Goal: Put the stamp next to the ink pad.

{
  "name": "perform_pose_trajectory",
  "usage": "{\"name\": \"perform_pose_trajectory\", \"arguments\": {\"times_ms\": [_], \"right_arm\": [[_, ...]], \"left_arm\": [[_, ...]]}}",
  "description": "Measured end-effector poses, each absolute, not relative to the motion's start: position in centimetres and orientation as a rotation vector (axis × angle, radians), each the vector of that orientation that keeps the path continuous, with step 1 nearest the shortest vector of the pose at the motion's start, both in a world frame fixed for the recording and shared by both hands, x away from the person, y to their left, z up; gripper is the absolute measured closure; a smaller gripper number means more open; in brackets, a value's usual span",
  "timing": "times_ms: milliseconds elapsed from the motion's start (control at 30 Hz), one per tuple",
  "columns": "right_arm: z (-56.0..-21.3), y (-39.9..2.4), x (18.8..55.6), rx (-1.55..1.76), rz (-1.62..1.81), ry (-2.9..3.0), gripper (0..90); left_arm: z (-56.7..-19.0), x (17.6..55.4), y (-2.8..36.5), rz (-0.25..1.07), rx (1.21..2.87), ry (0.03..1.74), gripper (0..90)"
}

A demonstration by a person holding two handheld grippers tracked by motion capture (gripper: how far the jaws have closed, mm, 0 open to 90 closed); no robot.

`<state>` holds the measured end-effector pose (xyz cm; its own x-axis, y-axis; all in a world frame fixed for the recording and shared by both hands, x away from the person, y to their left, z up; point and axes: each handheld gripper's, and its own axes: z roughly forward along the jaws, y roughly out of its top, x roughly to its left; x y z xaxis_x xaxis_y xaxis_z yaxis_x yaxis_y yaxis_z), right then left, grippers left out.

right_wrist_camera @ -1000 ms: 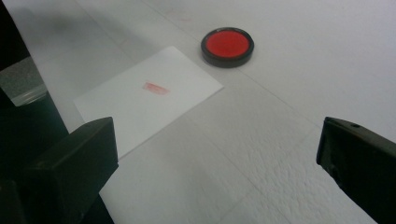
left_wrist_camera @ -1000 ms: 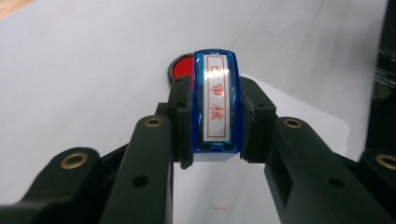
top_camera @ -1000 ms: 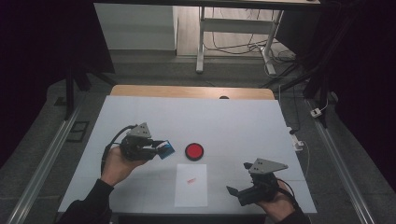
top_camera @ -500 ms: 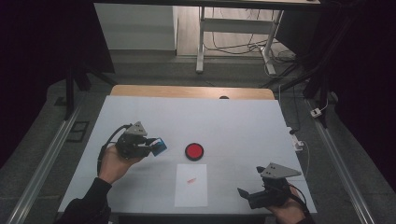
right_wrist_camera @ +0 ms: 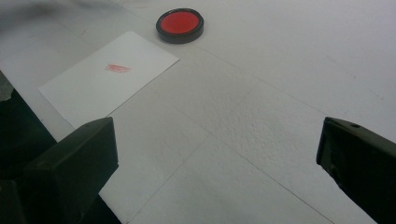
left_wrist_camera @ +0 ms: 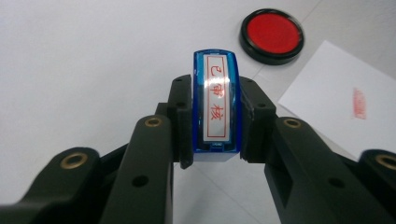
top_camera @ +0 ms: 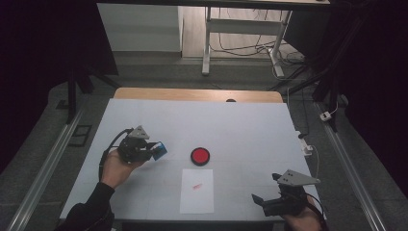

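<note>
Your left fingers (left_wrist_camera: 215, 116) clench the blue stamp (left_wrist_camera: 215, 105); the paper (top_camera: 197, 190) lies toward the table's near edge. Right fingers (right_wrist_camera: 215, 163) are released.

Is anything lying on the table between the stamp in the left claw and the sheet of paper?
Nothing visible does. The left claw grips the blue stamp above bare table; the red ink pad sits off to the side, beyond the sheet of paper, which already bears a red imprint.
</note>
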<state>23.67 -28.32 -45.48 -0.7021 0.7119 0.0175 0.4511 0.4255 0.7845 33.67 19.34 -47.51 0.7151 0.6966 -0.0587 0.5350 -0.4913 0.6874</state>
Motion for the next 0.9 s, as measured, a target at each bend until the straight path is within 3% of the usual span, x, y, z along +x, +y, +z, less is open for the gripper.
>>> {"name": "perform_pose_trajectory", "arguments": {"times_ms": [733, 900], "right_arm": [[-45.5, -28.2, 23.6, 0.990, 1.149, 2.375, 0.0], [-45.5, -28.2, 23.6, 0.991, 1.150, 2.376, 0.0]], "left_arm": [[-50.4, 34.8, 18.9, 0.277, 2.322, 0.966, 70.0], [-50.4, 34.9, 19.0, 0.270, 2.304, 0.980, 65.1]]}}
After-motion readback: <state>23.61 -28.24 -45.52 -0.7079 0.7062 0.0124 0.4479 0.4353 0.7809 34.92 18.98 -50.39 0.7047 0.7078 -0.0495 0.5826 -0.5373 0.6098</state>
